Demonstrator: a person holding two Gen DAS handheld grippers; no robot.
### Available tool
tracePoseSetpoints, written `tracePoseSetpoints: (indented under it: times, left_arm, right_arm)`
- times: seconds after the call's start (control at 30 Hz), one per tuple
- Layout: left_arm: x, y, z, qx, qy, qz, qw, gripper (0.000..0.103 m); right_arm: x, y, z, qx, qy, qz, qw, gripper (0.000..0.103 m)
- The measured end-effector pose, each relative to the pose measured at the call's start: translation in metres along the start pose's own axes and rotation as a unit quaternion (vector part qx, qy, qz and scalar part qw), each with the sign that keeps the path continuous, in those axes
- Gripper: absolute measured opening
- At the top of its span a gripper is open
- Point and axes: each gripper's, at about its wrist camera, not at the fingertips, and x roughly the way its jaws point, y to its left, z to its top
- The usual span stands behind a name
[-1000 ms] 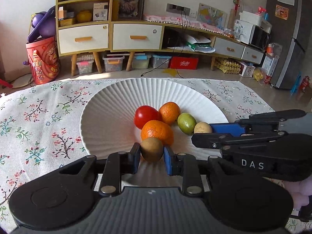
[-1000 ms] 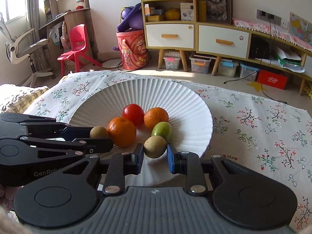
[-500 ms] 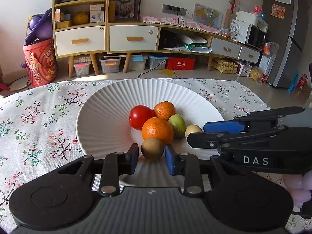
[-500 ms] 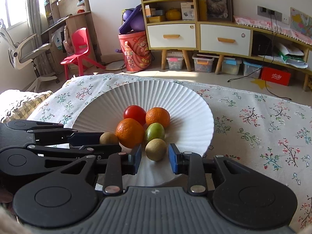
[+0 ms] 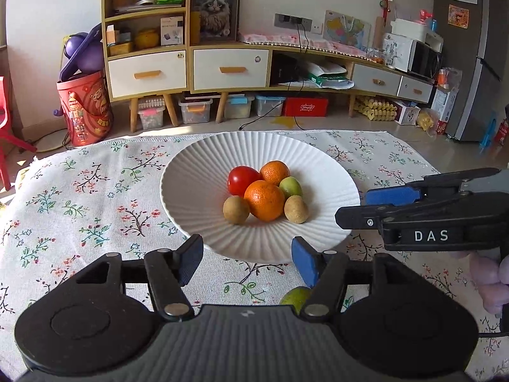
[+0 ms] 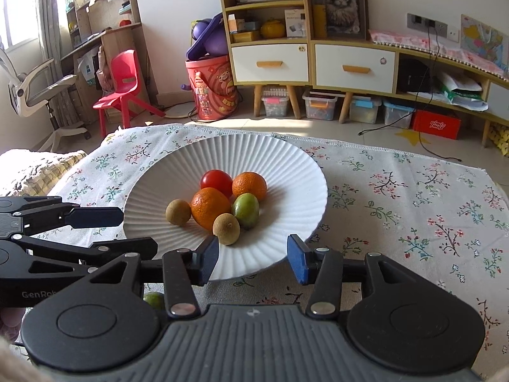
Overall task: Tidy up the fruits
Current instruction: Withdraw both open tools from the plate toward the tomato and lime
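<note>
A green fruit (image 5: 297, 296) on the tablecloth (image 5: 95, 197) lies mostly hidden behind the left gripper's (image 5: 246, 259) finger; the right wrist view shows only a sliver of it; a gloved hand (image 5: 490, 277) is cut off by the frame's right edge.

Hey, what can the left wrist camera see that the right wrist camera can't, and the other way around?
Only the left wrist view shows the grey fridge and the microwave. Only the right wrist view shows the red chair, the office chair and the window. Both share the white ribbed plate holding a tomato, two oranges, a green fruit and two brown fruits, plus another green fruit on the floral cloth.
</note>
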Motion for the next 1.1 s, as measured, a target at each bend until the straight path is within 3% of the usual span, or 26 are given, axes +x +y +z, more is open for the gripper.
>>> tracePoseSetpoints:
  times: [0.27,0.43,0.6,0.77,1.1]
  left_arm:
    - [-0.020,0.009,-0.018,-0.017,0.021,0.026,0.9993,0.061]
    - [-0.033,0.010,-0.030,-0.023,0.019,0.041,0.9987,0.080]
    - [-0.044,0.010,-0.044,-0.030,0.011,0.060,0.9977,0.091]
    - [-0.045,0.013,-0.058,-0.048,0.016,0.061,0.9969,0.092]
    - [-0.046,0.013,-0.084,-0.064,0.017,0.060,0.9960,0.092]
  right_arm:
    - [-0.016,0.000,-0.011,0.005,0.001,-0.012,1.000,0.065]
    - [-0.020,0.005,-0.017,0.010,0.009,-0.030,0.999,0.073]
    - [-0.024,0.009,-0.028,0.012,0.016,-0.037,0.999,0.085]
    - [-0.026,0.015,-0.038,0.000,0.008,-0.042,0.999,0.095]
    - [-0.020,0.026,-0.051,-0.013,0.007,-0.037,0.999,0.099]
